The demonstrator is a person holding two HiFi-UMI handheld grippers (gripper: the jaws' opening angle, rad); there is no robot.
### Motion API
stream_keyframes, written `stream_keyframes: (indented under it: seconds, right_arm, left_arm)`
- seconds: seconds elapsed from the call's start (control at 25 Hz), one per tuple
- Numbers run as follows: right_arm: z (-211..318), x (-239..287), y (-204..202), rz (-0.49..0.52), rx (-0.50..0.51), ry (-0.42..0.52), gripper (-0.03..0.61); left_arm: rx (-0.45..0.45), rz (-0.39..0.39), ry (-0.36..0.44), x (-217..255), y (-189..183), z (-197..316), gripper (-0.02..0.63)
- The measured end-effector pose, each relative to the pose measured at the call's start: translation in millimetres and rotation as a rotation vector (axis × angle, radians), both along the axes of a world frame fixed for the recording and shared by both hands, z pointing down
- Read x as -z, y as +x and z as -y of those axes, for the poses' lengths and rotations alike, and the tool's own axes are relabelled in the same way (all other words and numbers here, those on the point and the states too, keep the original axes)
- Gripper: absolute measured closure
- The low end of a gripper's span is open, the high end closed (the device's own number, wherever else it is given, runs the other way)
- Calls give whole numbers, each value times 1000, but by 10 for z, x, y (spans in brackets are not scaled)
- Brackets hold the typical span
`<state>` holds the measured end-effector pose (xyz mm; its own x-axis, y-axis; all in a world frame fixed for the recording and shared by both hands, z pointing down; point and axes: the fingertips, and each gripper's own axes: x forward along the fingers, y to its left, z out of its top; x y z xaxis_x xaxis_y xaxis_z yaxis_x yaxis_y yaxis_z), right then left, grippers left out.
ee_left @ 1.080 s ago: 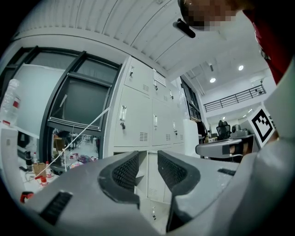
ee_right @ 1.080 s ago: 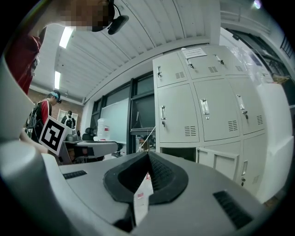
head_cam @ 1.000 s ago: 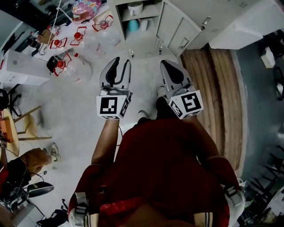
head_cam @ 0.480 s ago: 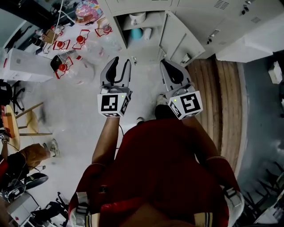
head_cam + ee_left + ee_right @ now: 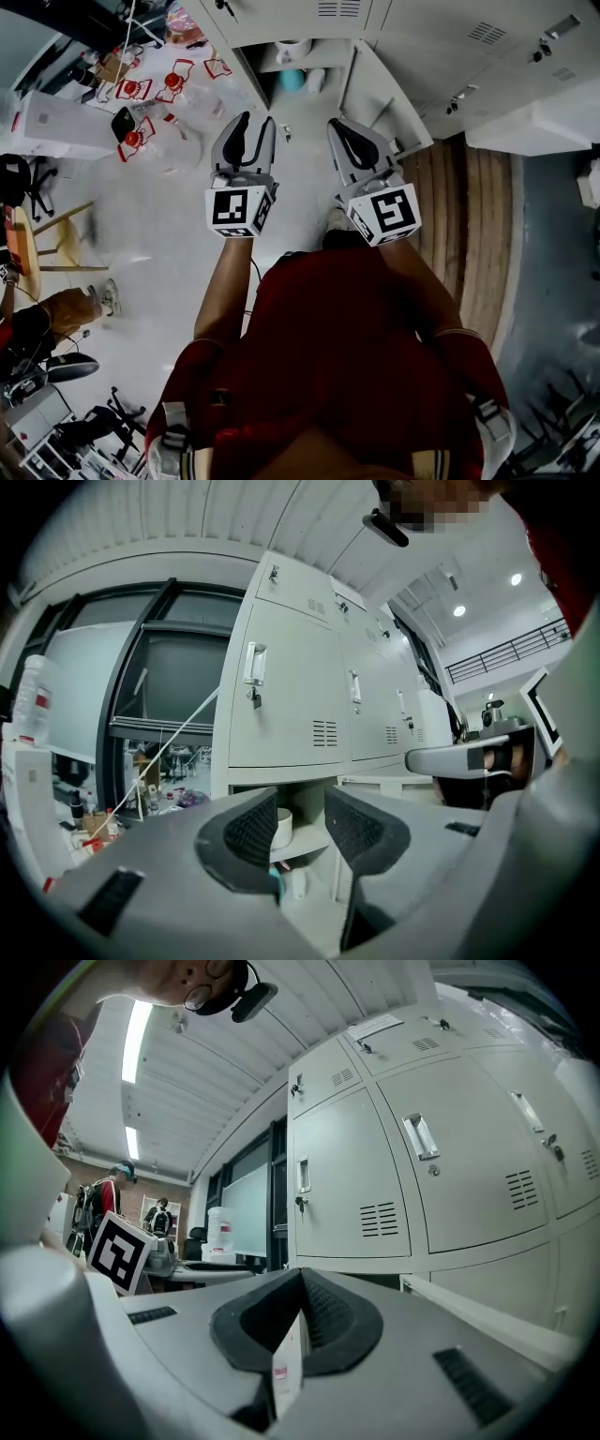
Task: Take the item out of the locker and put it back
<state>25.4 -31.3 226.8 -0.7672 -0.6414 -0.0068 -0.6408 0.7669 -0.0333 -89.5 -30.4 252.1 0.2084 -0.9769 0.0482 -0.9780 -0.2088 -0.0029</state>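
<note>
The lowest locker compartment [image 5: 281, 66] stands open, its door [image 5: 380, 94] swung out to the right. On its shelf sits a white bowl-shaped item [image 5: 292, 47], and below it a teal item [image 5: 292, 80] beside a small white one [image 5: 314, 79]. My left gripper [image 5: 247, 141] is held level in front of the opening. Its jaws have just been opening and stand apart with nothing between them. Through their gap in the left gripper view [image 5: 300, 822] I see the white bowl-shaped item [image 5: 283, 825]. My right gripper [image 5: 349, 148] is shut on a thin white item with a red mark [image 5: 286, 1363].
Closed grey locker doors [image 5: 347, 1185] fill the wall above and to the right. Clear water jugs with red handles [image 5: 141, 131] lie on the floor at the left. A wooden strip [image 5: 469, 216] runs along the right. A stool [image 5: 56, 253] and a seated person [image 5: 52, 328] are at far left.
Both grippers have moved forward toward the open compartment, which now shows nearer the top of the head view. The left jaws stand wider apart than before.
</note>
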Motion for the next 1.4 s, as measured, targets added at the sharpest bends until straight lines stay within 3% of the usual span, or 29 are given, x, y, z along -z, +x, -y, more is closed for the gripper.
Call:
stream_keyframes:
  seconds: [0.56,0.96,1.4]
  right_arm:
    - [427,-237,53,2,43,-52,580]
    - [587,-452,18,-32,-2,-98,580]
    - [791,-612,-49,-55,-75,-145,580]
  left_arm:
    - [70,28,-53,-269,35,485,477]
    - [20,72,-105,-600,2,935,477]
    - [-21,68,-168,-943,-149,1501,469]
